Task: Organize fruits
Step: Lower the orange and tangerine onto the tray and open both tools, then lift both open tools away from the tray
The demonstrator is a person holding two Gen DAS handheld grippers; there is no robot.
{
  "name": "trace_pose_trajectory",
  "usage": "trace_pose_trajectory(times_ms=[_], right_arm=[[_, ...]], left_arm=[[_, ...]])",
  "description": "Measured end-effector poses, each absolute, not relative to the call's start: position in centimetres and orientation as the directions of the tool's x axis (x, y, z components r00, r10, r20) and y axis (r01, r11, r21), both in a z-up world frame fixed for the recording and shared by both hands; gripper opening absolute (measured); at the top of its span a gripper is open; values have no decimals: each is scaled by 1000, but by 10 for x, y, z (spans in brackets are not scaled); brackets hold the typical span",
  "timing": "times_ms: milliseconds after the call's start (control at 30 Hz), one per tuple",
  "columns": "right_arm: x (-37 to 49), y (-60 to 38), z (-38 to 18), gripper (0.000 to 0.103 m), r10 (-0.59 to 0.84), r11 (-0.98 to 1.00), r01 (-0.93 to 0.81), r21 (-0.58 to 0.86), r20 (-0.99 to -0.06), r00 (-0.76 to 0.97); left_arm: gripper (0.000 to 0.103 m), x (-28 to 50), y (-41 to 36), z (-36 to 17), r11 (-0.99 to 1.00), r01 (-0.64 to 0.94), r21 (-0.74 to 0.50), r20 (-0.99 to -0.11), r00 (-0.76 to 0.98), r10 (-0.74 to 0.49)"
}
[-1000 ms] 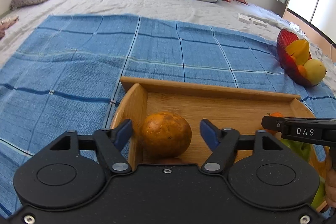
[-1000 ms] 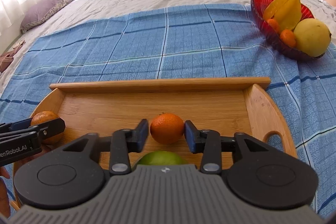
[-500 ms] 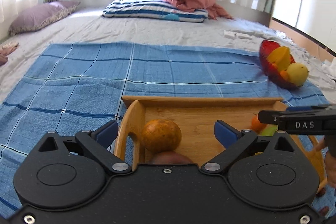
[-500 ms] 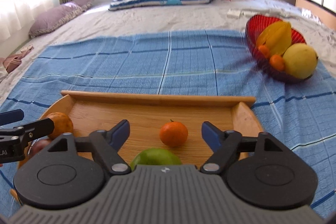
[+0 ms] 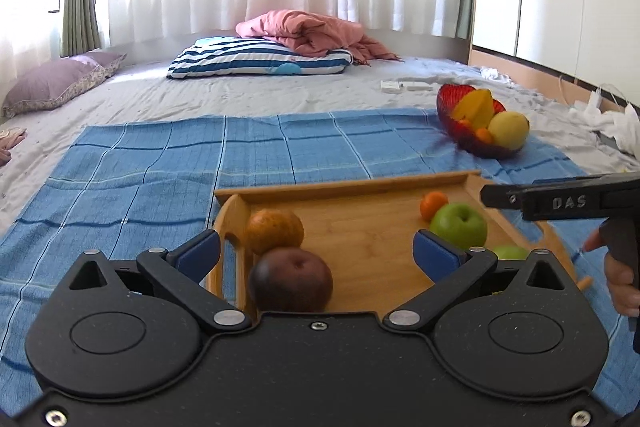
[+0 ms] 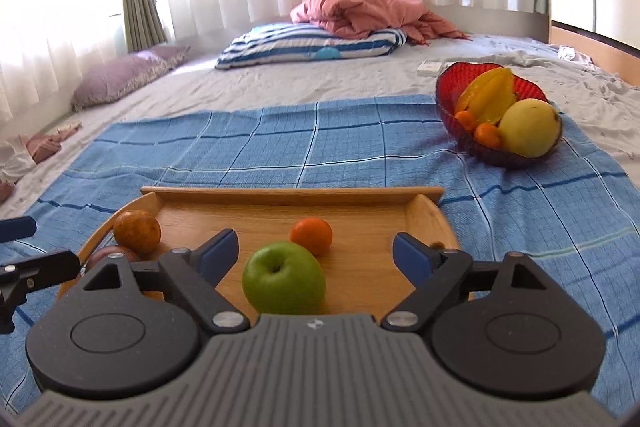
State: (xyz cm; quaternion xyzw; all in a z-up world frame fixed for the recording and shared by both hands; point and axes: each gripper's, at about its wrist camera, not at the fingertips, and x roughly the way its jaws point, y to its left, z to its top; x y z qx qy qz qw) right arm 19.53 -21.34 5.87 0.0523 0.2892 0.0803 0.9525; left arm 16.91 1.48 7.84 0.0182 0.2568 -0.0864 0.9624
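A wooden tray lies on a blue checked cloth. It holds a large orange, a dark red apple, a small mandarin and a green apple. A second green fruit shows behind my left gripper's finger. My left gripper is open and empty above the tray's left end. My right gripper is open and empty above the green apple.
A red glass bowl with a starfruit, a yellow fruit and small oranges sits on the cloth at the far right. A striped pillow, pink blanket and purple pillow lie at the bed's far side.
Both grippers have opened and let go of their fruit, the left from the large orange and the right from the mandarin. Both have pulled back and risen, so more of the tray shows.
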Motion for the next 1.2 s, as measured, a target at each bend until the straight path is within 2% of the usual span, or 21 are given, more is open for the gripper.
trace_pose_trajectory(times_ms=[167, 467, 967, 1200], right_arm=[[171, -224, 46, 94, 169, 982, -98, 164, -503, 848], [140, -230, 44, 96, 149, 985, -90, 150, -456, 877], [94, -237, 53, 100, 122, 990, -85, 114, -383, 916], [71, -233, 50, 102, 110, 993, -88, 78, -363, 925]], left_arm=[[103, 152, 12, 71, 982, 187, 19, -503, 851, -152], [103, 131, 11, 100, 979, 201, 10, -422, 889, -178], [103, 66, 14, 133, 969, 244, -23, -343, 909, -237], [103, 32, 11, 131, 964, 265, -26, -349, 901, -257]])
